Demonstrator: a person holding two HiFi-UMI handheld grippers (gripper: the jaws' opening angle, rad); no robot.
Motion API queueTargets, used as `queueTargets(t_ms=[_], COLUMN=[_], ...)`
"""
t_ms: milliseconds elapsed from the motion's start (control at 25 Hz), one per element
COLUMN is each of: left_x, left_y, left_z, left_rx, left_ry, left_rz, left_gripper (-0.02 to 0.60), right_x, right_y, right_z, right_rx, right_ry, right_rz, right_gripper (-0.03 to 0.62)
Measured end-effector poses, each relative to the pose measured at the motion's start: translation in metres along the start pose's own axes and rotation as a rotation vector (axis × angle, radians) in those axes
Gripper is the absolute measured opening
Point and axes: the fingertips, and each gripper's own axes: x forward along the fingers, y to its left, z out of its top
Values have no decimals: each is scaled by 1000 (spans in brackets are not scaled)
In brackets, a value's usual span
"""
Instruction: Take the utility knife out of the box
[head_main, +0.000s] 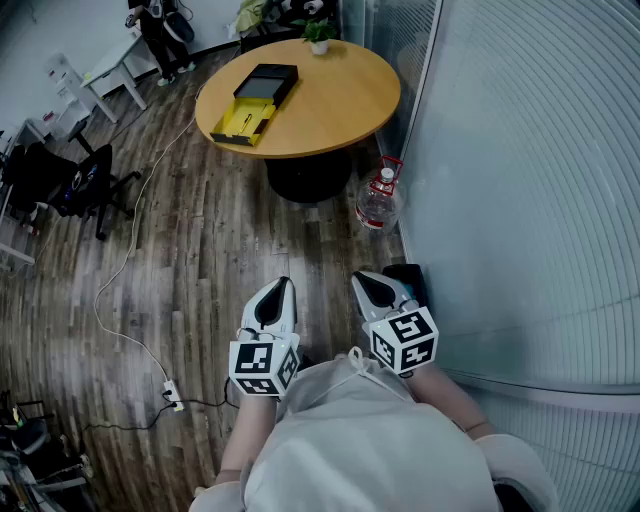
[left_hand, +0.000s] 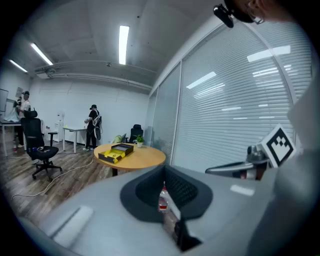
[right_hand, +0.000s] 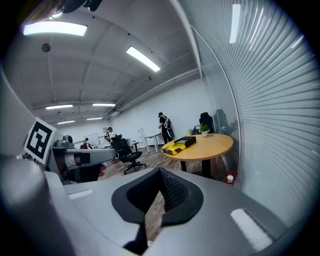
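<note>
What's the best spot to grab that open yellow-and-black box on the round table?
Probably the yellow tray half of the open yellow-and-black box, pinched on a thin side wall from above. It lies flat on the round wooden table, close to the rim on your side, so only its upright wall offers a hold.

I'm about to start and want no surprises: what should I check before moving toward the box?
1. Box open: ok; the box lies open on the round table.
2. Utility knife spotted: cannot tell; too small from here.
3. Box within reach: not ok; the table stands far ahead.
4. Jaws ready to grasp: not ok; left gripper and right gripper are shut and empty.
5. Walkway: ok, but a water bottle stands by the table's foot and a cable runs at left.
</note>
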Motion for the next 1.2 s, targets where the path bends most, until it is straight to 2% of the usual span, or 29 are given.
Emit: queueTargets(t_ms=[360, 720, 920, 1200], left_x=[1, 5, 11, 33], left_y=[3, 12, 43, 121], left_z=[-2, -11, -18, -6], left_rx=[8, 40, 41, 20], left_ry=[11, 61, 76, 75], left_rz=[2, 17, 34, 37], left_gripper=[6, 6, 6, 6], right_x=[4, 21, 55, 125], right_y=[3, -7, 3, 27], right_z=[-1, -12, -17, 0], right_rx=[6, 99, 107, 112], right_ry=[5, 33, 61, 83], right_rz=[4, -14, 5, -6], right_gripper=[0, 0, 0, 0])
